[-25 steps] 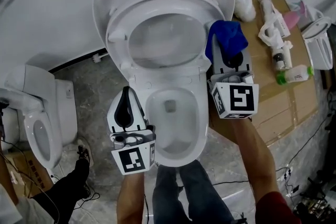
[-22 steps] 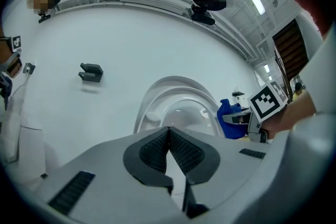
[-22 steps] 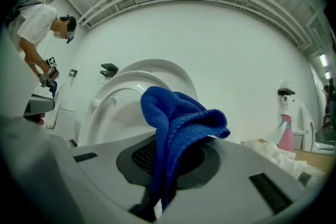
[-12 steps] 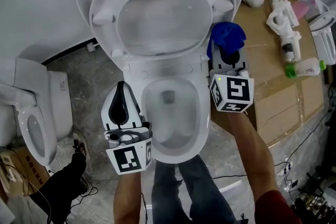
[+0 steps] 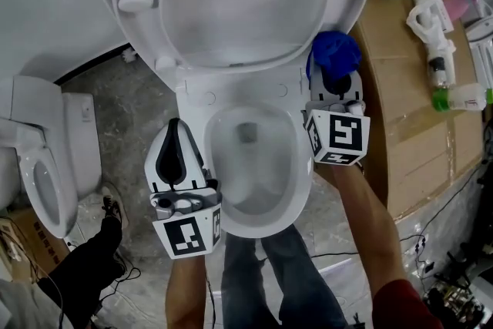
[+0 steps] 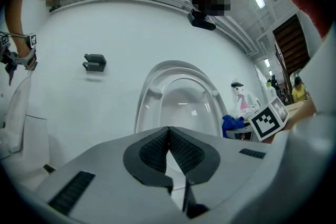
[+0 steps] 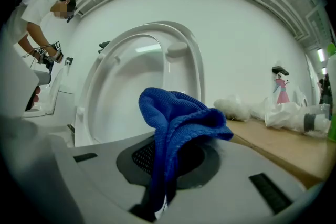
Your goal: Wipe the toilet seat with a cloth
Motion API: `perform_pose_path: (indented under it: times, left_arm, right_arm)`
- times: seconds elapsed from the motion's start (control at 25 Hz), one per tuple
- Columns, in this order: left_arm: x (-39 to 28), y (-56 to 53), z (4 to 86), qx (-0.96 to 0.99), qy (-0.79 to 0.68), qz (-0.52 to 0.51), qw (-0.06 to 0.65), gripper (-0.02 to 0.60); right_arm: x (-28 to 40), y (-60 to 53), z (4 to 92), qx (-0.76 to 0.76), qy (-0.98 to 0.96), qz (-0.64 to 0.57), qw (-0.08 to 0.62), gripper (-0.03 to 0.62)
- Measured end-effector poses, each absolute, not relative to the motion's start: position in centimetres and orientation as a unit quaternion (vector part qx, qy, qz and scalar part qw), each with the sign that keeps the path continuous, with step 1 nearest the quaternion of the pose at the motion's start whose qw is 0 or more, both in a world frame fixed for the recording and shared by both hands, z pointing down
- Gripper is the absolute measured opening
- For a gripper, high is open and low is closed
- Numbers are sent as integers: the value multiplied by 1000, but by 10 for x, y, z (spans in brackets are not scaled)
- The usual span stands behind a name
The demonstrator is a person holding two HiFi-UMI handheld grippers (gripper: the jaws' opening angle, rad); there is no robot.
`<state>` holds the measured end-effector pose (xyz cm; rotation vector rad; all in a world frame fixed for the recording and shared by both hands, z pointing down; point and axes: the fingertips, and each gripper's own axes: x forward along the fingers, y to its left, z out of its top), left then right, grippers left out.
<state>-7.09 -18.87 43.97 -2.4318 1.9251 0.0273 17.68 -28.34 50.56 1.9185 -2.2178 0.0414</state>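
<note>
The white toilet has its seat ring [image 5: 231, 4] and lid tipped up at the back, leaving the bowl rim [image 5: 212, 166] bare. My left gripper [image 5: 177, 125] hangs beside the bowl's left edge, shut with nothing in it; in the left gripper view its pads [image 6: 157, 152] meet in front of the upright seat [image 6: 178, 99]. My right gripper [image 5: 333, 73] is at the bowl's right rear corner, shut on a blue cloth [image 5: 333, 52]. In the right gripper view the cloth [image 7: 178, 123] bunches up out of the jaws, with the raised seat [image 7: 131, 86] behind it.
A second white toilet [image 5: 42, 158] stands to the left. Flat cardboard [image 5: 416, 119] lies to the right, with a white spray bottle [image 5: 431, 27] and a green-capped bottle [image 5: 462, 98] on it. Another person's dark trouser leg [image 5: 92, 266] is at lower left. A wall [image 7: 236, 34] rises behind the toilet.
Both grippers have sunk lower beside the bowl, and the raised seat now fills more of the top of the head view. The cloth stays in the right jaws.
</note>
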Motion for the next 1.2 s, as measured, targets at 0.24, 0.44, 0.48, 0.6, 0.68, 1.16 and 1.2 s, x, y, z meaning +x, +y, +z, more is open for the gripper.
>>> perform_pose_path:
  times: [0.24,0.44,0.48,0.6,0.68,1.16,1.2]
  left_arm:
    - [-76,-187,459,-782,623,6,17,15]
    - [-78,-182,481,-783,622,-3,12,17]
    - [-79,-182,484,-783,623,-5,11,15]
    - [-83,-180,491,-781,625,-7,8,16]
    - [-86,-179,493,-779,627,-6,8,15]
    - [-115,-176,494,-769,639,0,9,16]
    - [-117,-175,493,-769,639,2,12,15]
  right_arm:
    - [161,-273,532,642,-758,-12,117,58]
    - [169,-276,583,657,-742,43,126,58]
    - [169,-279,589,658,-741,46,130,58]
    - [165,-284,603,658,-739,43,139,58]
    - [162,-284,611,658,-737,47,144,58]
    - [92,-279,653,634,-752,109,143,58]
    - [82,-279,656,628,-756,113,143,58]
